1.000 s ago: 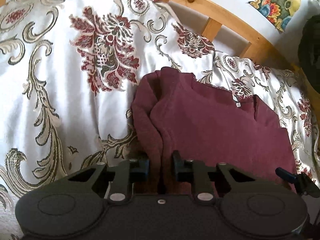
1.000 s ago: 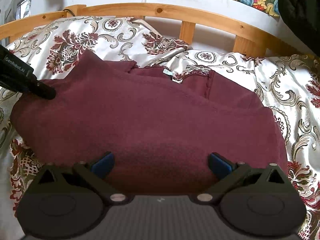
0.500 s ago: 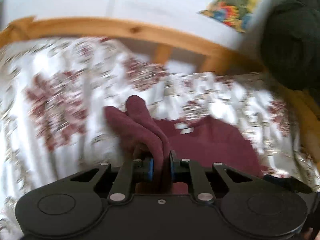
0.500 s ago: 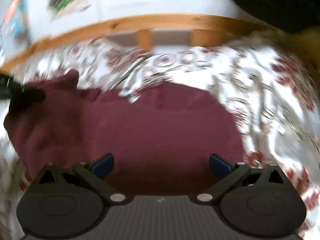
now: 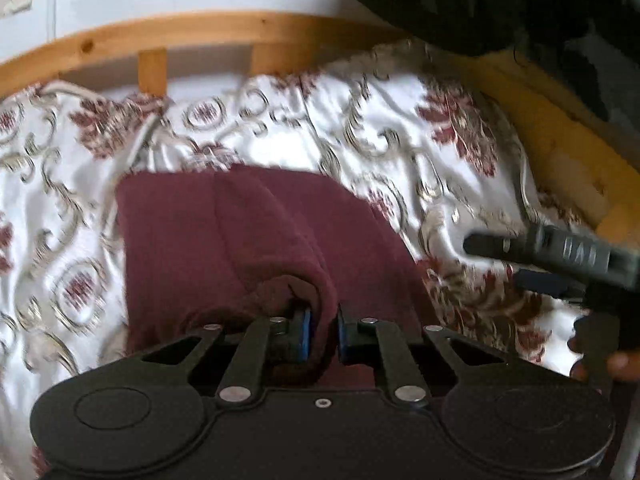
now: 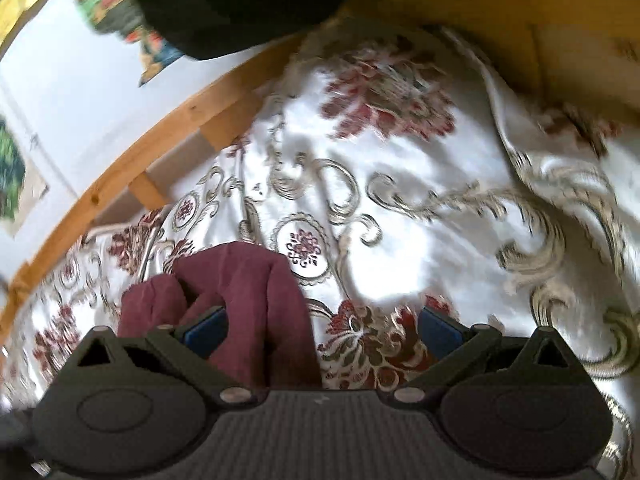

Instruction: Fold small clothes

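Note:
A maroon garment (image 5: 240,232) lies folded on the floral bedspread (image 5: 360,132). My left gripper (image 5: 322,332) is shut on a bunched fold of its near edge. In the right wrist view the maroon garment (image 6: 256,292) shows as a narrow folded bundle at lower left. My right gripper (image 6: 320,330) is wide open, with its left pad beside the bundle and its right pad over the bedspread (image 6: 400,208). The right gripper (image 5: 560,256) also shows in the left wrist view, to the right of the garment.
A wooden bed rail (image 5: 200,36) runs along the far side, with a white wall behind it. A large black fabric mass (image 5: 480,0) hangs at the upper right. Yellow wood (image 5: 560,160) borders the bed on the right.
My left gripper has carried the garment's left side across to the right, so the garment is now narrower. My right gripper has swung off the garment to the right, still open.

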`<state>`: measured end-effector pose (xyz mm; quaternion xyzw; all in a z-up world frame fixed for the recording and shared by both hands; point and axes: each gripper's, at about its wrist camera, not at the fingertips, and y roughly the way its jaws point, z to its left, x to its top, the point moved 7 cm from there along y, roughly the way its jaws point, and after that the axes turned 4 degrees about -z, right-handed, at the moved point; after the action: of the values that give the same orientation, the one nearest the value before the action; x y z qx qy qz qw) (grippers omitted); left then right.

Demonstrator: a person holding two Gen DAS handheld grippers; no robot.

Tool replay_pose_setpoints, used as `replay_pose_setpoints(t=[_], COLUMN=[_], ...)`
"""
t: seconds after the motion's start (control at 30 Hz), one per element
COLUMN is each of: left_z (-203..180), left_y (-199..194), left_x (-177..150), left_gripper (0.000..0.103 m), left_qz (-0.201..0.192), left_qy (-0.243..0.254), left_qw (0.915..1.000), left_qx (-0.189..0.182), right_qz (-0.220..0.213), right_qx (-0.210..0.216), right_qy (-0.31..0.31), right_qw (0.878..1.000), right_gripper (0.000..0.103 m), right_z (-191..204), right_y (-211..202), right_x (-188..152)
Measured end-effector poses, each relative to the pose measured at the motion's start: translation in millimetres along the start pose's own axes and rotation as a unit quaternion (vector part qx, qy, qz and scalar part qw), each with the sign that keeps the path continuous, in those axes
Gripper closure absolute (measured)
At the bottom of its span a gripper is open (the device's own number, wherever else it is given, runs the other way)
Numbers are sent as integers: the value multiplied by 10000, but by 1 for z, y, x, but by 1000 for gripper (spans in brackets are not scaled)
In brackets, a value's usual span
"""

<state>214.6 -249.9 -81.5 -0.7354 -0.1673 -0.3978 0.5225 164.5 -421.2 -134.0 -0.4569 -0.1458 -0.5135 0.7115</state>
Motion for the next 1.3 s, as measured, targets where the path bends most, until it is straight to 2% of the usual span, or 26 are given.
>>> replay_pose_setpoints(t=[0.07, 0.17, 0.23, 0.33, 0.5, 0.63, 0.77, 0.9, 1.0, 1.13, 1.3], left_z=[-4, -6, -6, -9, -16, -18, -10, 4, 16, 36, 57], left_y=[2, -2, -11, -26, -52, -69, -90, -104, -101, -83, -63], left_x=[-7, -9, -8, -8, -15, -19, -21, -21, -26, -37, -47], left_gripper=[88, 72, 50, 25, 11, 8, 3, 1, 1, 1, 1], left_qz=[21, -83, -226, -380, -600, -627, -698, -855, -950, -712, -496], left_qy=[52, 121, 71, 25, 90, -27, -194, 63, 211, 199, 432], left_qw=[10000, 9997, 9992, 9982, 9951, 9926, 9911, 9944, 9948, 9973, 9974], left_qx=[-80, -206, -322, -457, -775, -1042, -1116, -621, -297, -21, 279], right_qz=[71, 122, 93, -141, -418, -397, -340, -395, -384, -137, 333], right_qx=[111, 257, 263, 257, 523, 766, 1100, 1579, 1891, 1866, 2039], right_qy=[328, 596, 497, 217, -140, -120, 24, 112, -52, -359, -167], right_qw=[9994, 9978, 9984, 9993, 9977, 9962, 9933, 9866, 9812, 9817, 9783], right_gripper=[0, 0, 0, 0, 0, 0, 0, 0, 0, 0, 0], right_z=[-6, -7, -3, 9, 32, 43, 50, 64, 80, 98, 119], right_y=[3, 8, 9, 4, 1, 6, 10, 4, 2, 10, 34], right_x=[1, 1, -1, 0, 0, -3, -6, -5, -9, -24, -42])
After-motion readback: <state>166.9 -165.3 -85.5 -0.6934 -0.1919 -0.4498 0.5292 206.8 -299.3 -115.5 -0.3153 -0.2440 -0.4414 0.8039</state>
